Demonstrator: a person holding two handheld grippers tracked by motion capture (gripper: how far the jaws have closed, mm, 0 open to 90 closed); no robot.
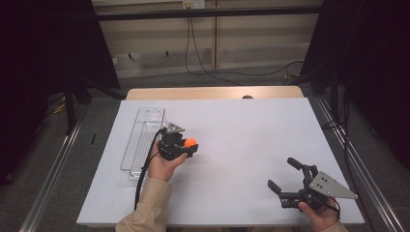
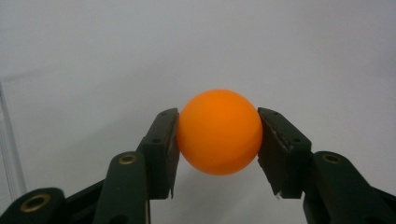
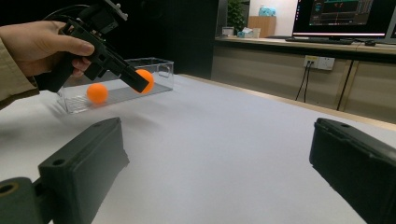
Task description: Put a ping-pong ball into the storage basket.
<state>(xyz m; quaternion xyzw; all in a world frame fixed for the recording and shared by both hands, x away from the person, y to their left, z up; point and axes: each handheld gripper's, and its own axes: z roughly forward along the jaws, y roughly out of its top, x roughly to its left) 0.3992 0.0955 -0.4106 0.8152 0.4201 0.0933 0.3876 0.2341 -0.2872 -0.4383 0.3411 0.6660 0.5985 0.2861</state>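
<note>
My left gripper (image 1: 187,146) is shut on an orange ball (image 1: 190,142) and holds it a little above the white table, just right of a clear plastic tray (image 1: 143,126). In the left gripper view the two pads (image 2: 161,149) press on opposite sides of the ball (image 2: 219,132). The right gripper view shows that ball (image 3: 146,79) in the left gripper (image 3: 140,84), and a second orange ball (image 3: 97,93) lying inside the tray (image 3: 161,70). My right gripper (image 1: 281,172) rests open near the table's front right with nothing between its jaws.
A white sheet (image 1: 241,140) covers the table, with a strip of wood (image 1: 212,92) at the far edge. Dark curtains hang at both sides. Cables (image 1: 203,67) run along the floor behind the table. A counter with a monitor (image 3: 345,18) stands beyond.
</note>
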